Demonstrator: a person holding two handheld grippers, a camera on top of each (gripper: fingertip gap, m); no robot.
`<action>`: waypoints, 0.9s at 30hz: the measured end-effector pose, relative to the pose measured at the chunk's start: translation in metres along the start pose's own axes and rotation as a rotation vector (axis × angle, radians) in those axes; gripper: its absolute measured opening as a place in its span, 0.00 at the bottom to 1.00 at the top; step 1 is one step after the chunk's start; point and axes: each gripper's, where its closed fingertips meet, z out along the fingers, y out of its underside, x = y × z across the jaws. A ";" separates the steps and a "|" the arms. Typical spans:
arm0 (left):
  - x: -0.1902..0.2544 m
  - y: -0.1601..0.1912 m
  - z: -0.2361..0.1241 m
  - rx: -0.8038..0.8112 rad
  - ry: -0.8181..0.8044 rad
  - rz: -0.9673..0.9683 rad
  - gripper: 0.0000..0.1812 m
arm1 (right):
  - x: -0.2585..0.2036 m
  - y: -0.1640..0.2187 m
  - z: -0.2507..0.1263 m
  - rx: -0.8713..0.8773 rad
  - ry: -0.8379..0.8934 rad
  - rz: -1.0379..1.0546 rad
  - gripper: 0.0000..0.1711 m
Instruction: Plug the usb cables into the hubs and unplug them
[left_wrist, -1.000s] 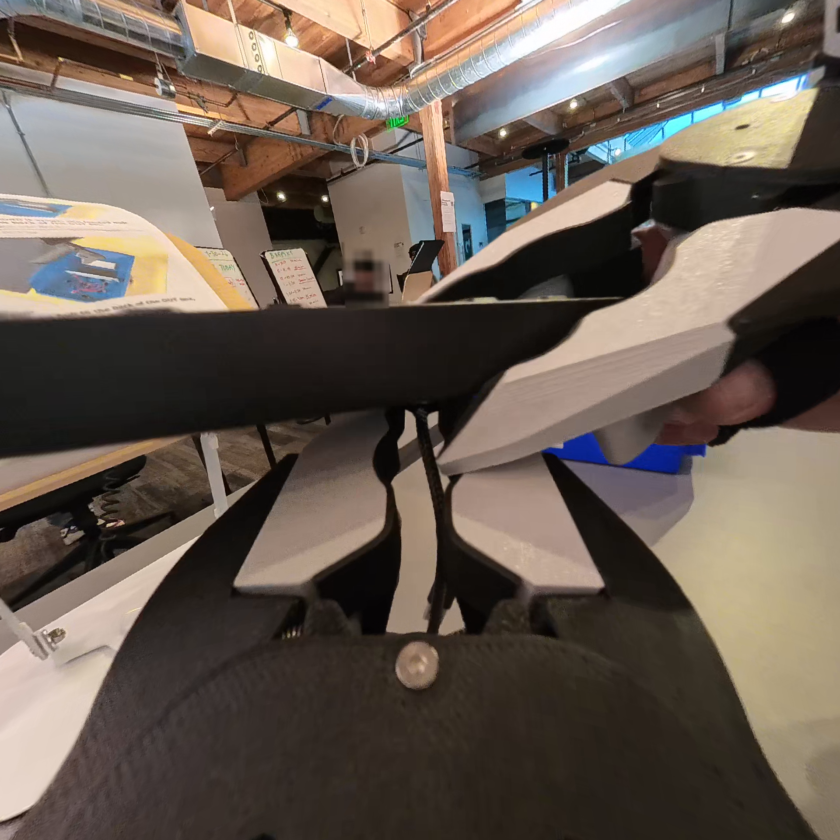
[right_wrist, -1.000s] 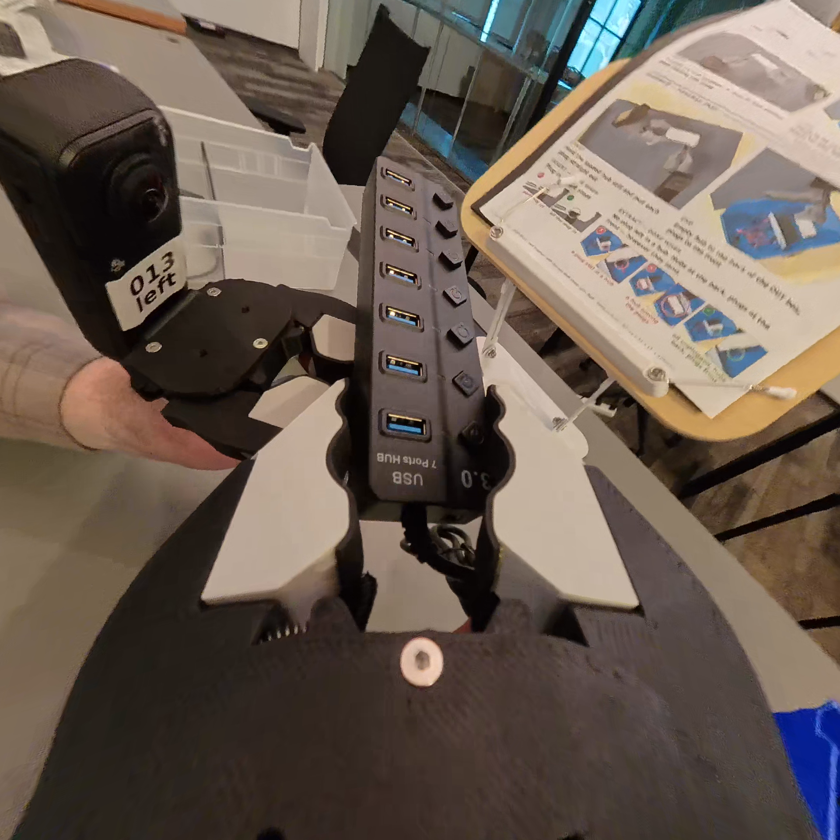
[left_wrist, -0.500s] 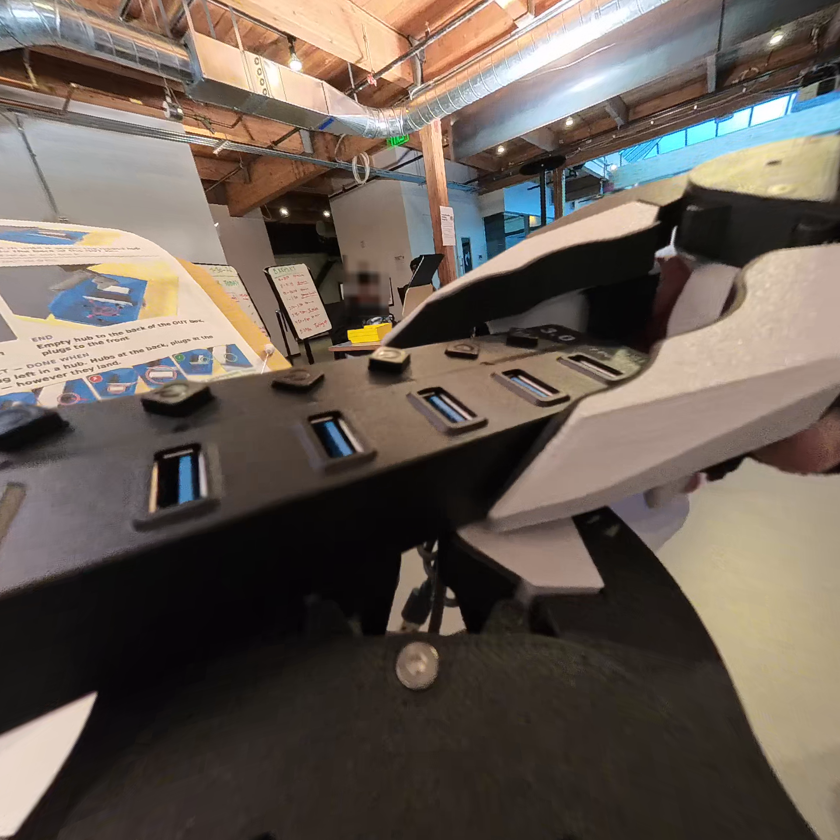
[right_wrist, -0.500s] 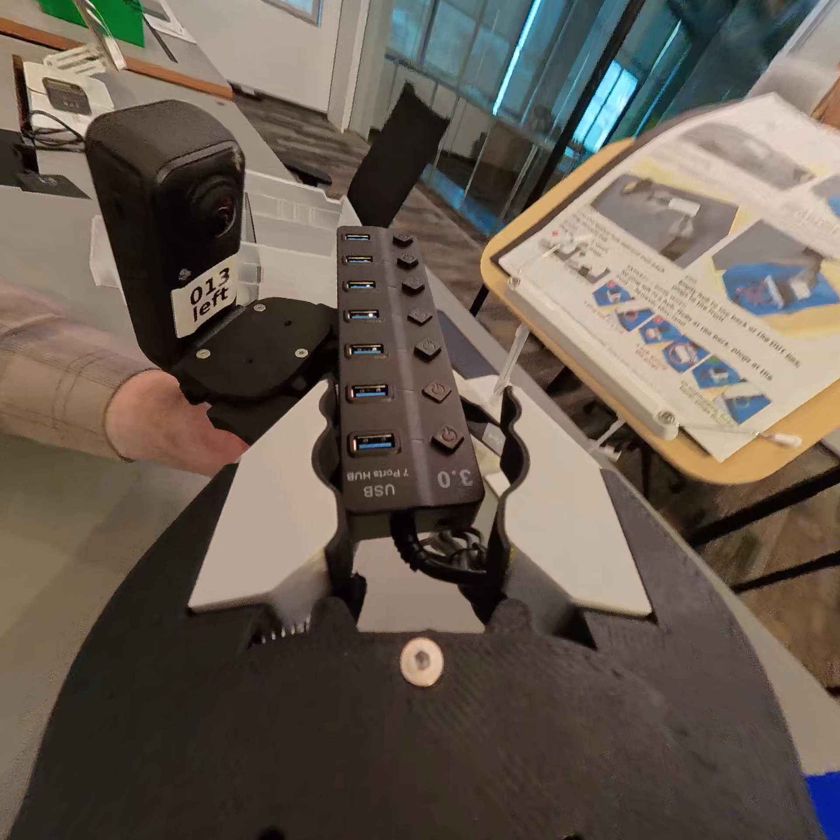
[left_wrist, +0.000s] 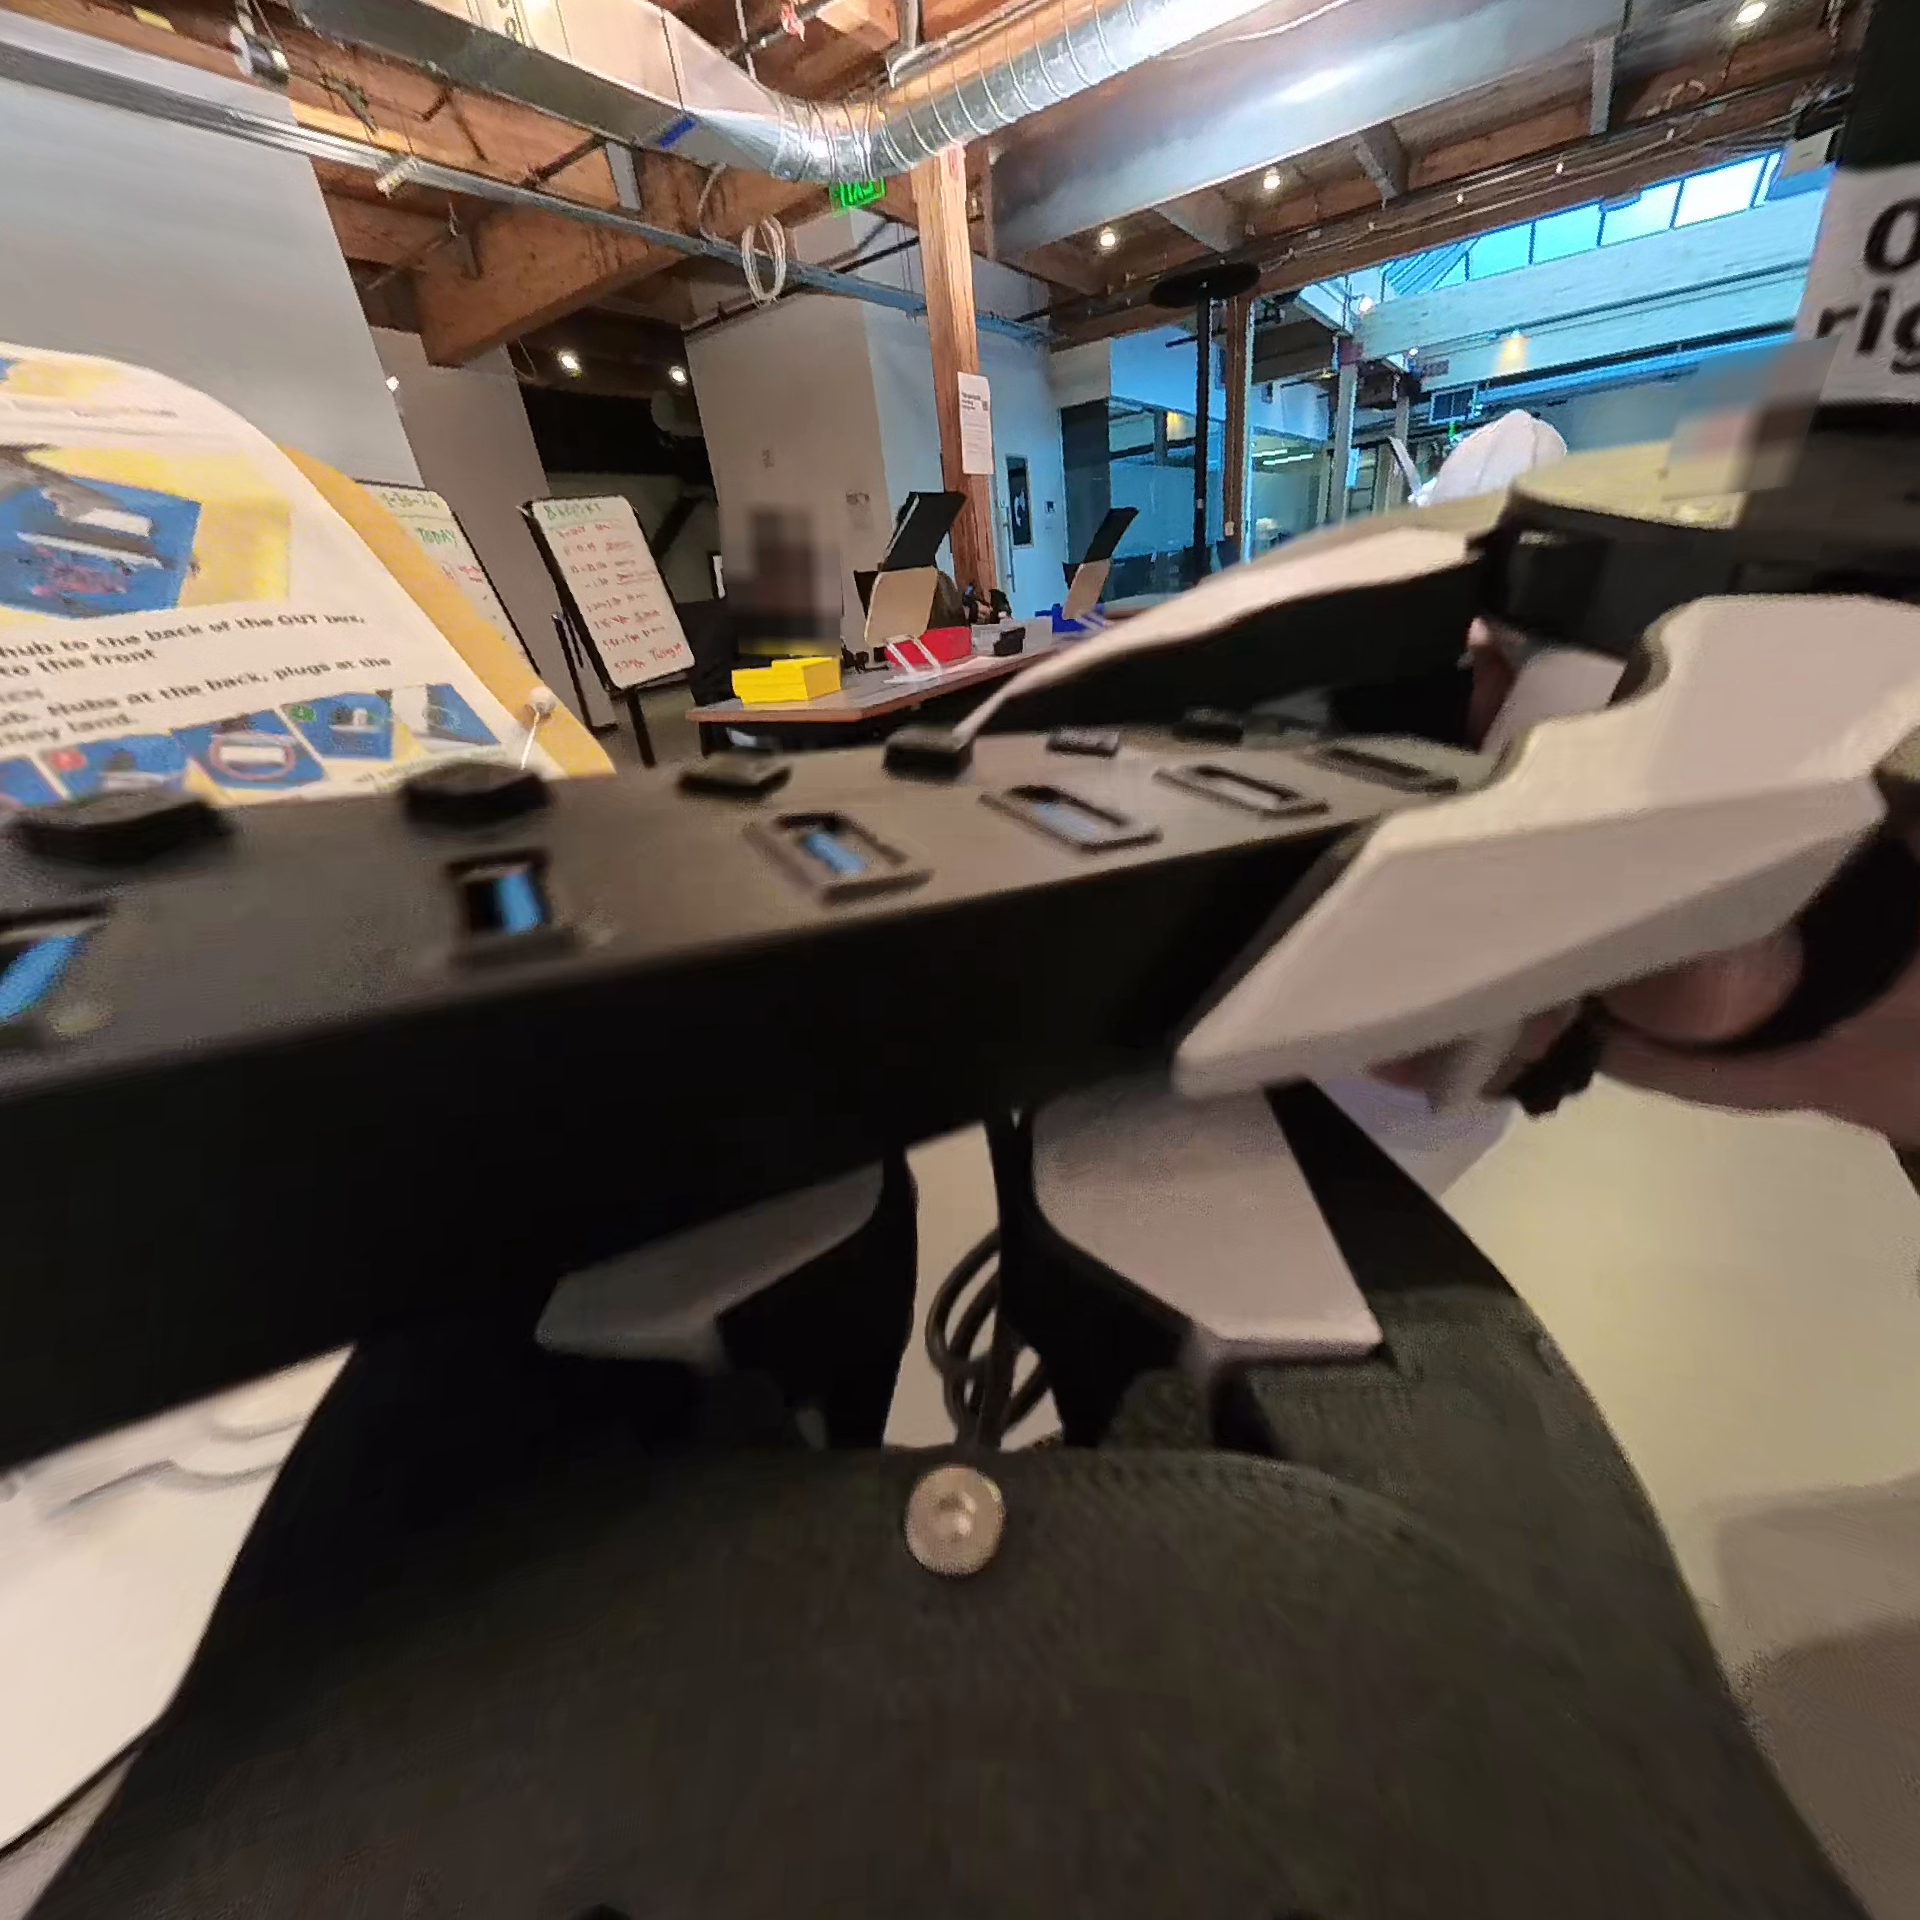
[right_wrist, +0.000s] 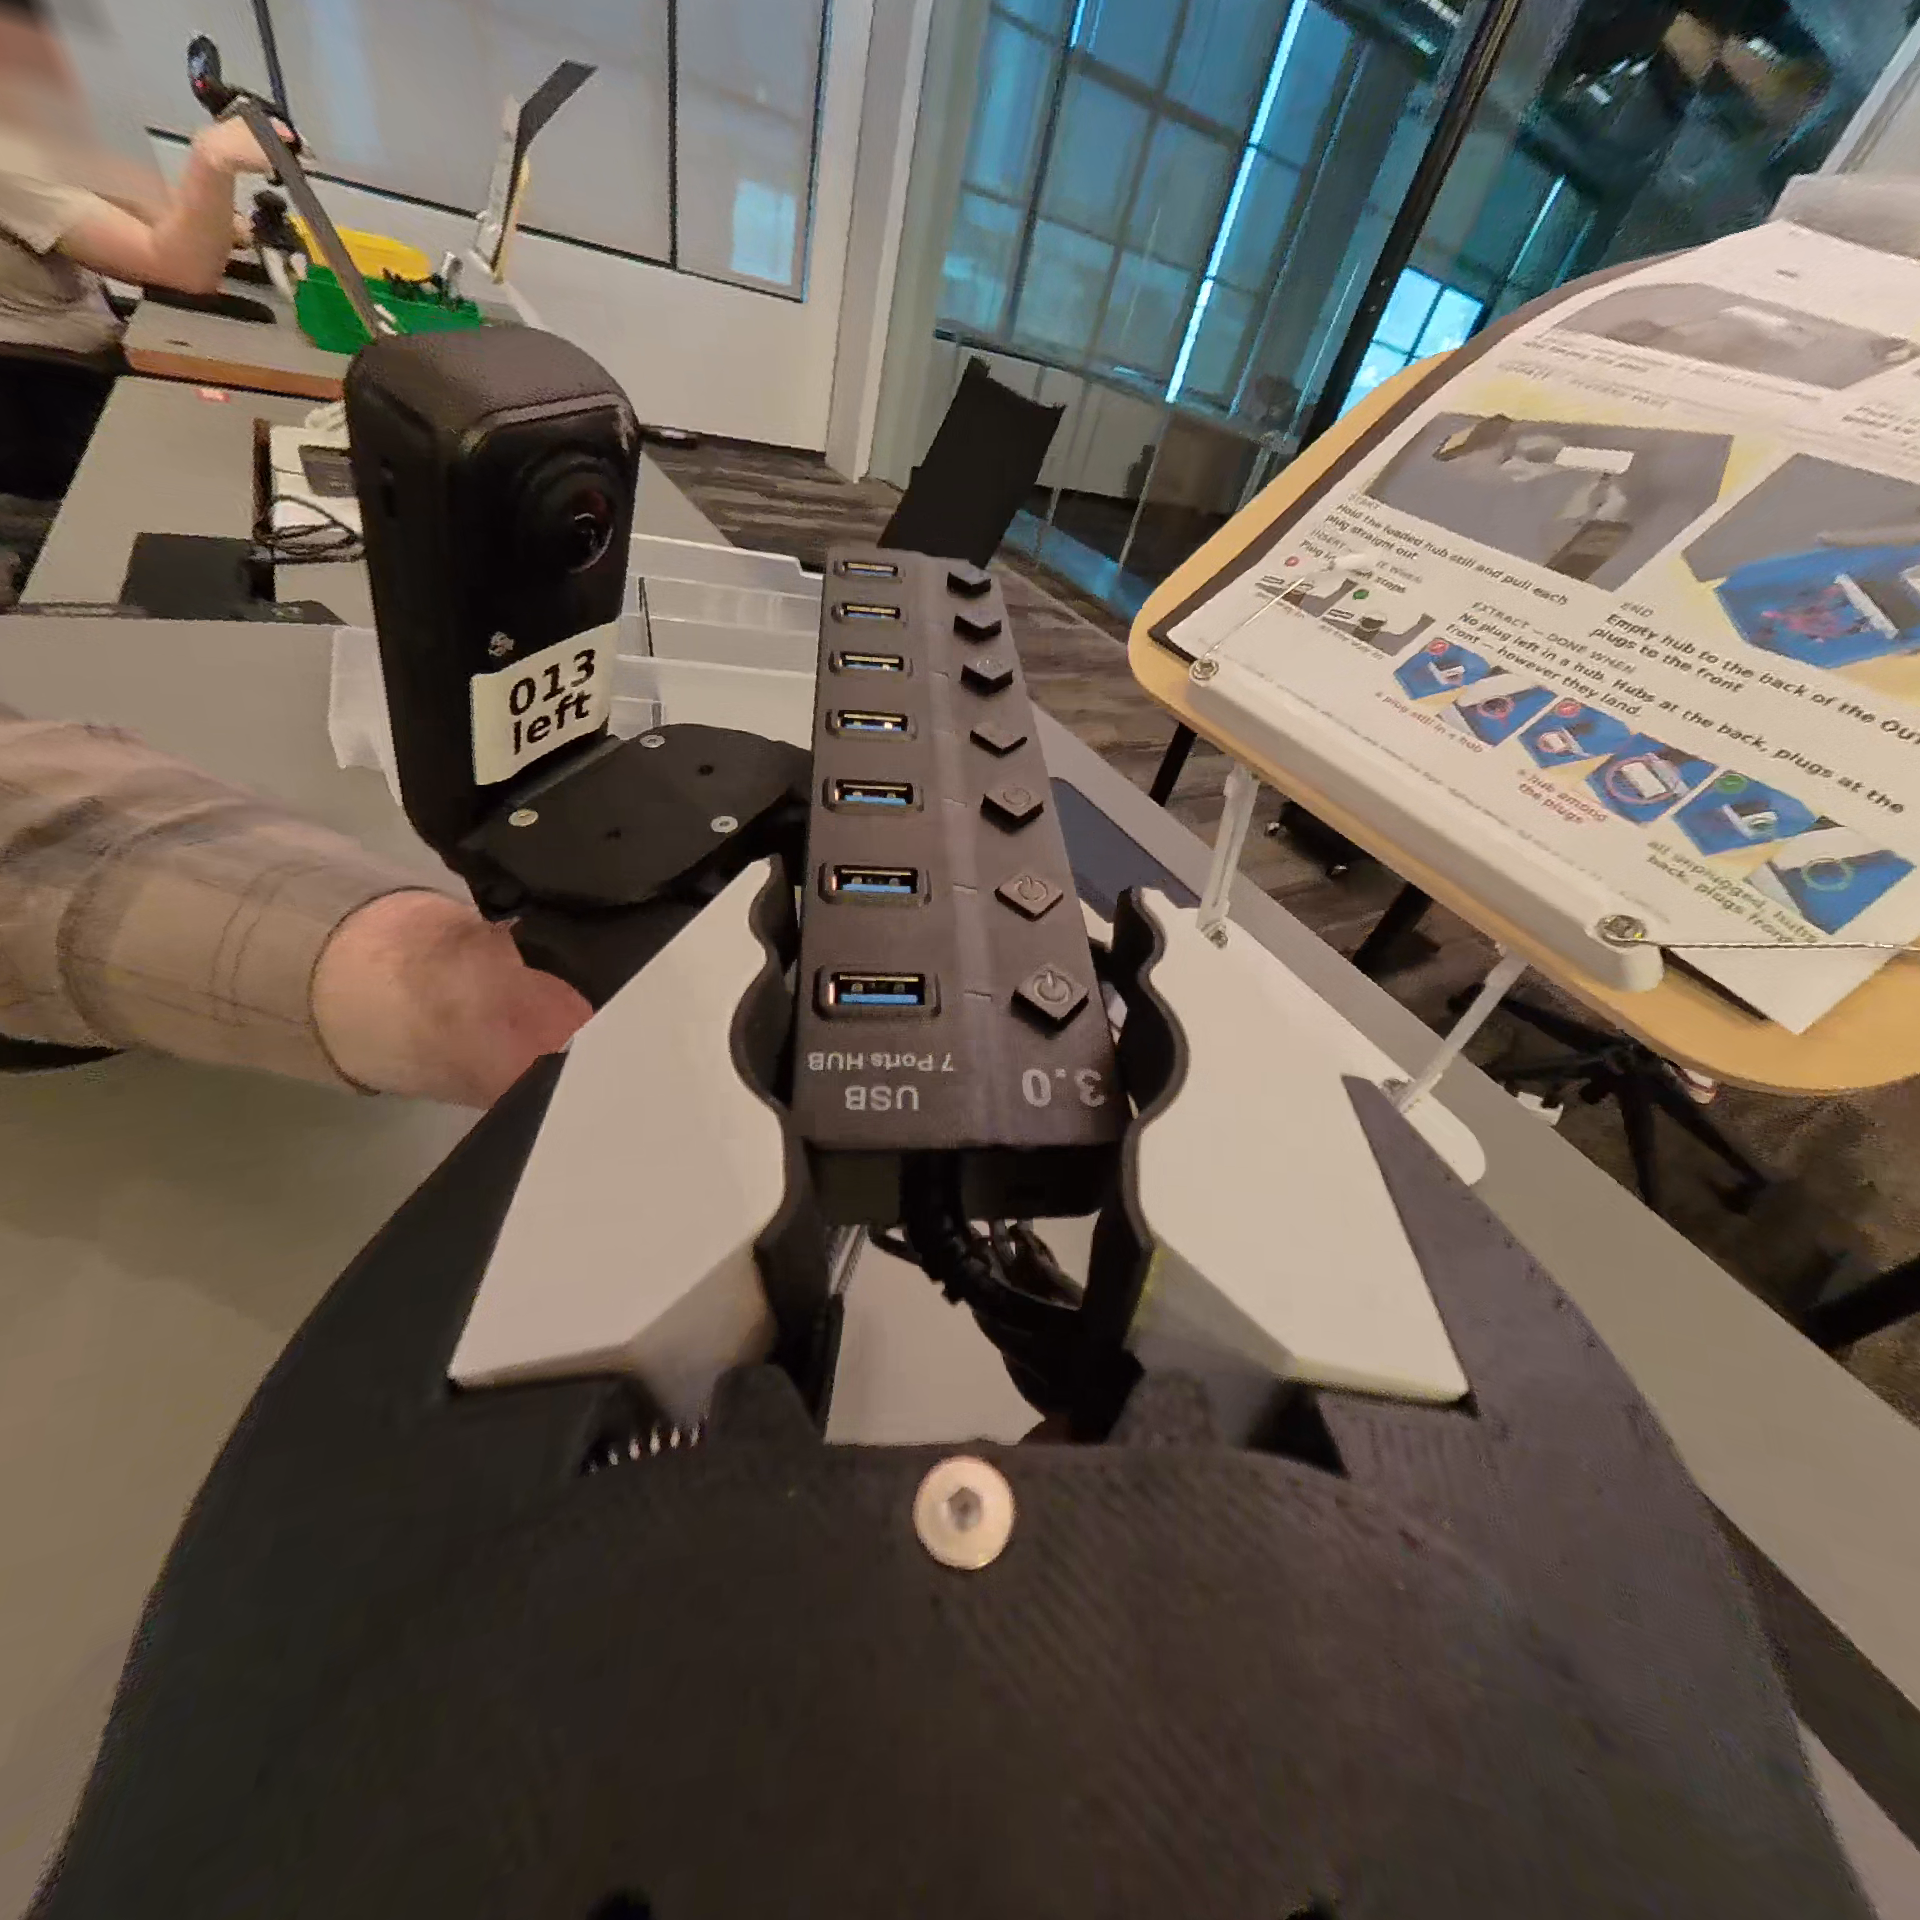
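The black hub (right_wrist: 935, 831) sits centre frame in the right wrist view, its near end clamped between the fingers of the right hand-held gripper (right_wrist: 951, 1039), its row of ports facing up and every visible port empty. It is held in the air above the grey bench (right_wrist: 208, 1195), and its own cable (right_wrist: 987, 1257) coils between the fingers just behind it.

In the left wrist view the hub (left_wrist: 623, 987) crosses the middle of the frame as a dark bar, over the left hand-held gripper (left_wrist: 966, 1216). That gripper's fingers stand only narrowly apart with a thin cable (left_wrist: 971, 1340) running between them; whether they actually pinch it I cannot tell.

Risks, as I judge them:
- The right grip takes only the hub's end, so any push on the far ports could lever it and twist it out of the fingers.
- The hub hides the left fingertips from their own camera, so lining a plug up with a port would be partly blind; a tilted plug may jam or scrape the port edge.
- The coiled cable may snag on the right fingers.
- The instruction board (right_wrist: 1558, 727) at right stands near; a wide swing could knock it.
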 end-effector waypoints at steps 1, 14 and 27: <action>-0.001 0.003 0.000 -0.013 0.009 -0.001 0.07 | 0.005 0.000 -0.004 -0.019 0.004 -0.020 0.35; -0.005 0.044 -0.007 -0.265 0.234 0.042 0.08 | 0.076 -0.005 -0.112 -0.557 -0.207 -0.405 0.35; 0.040 0.003 -0.010 -0.225 0.356 0.080 0.08 | 0.059 0.062 -0.129 -1.193 -0.545 -0.564 0.35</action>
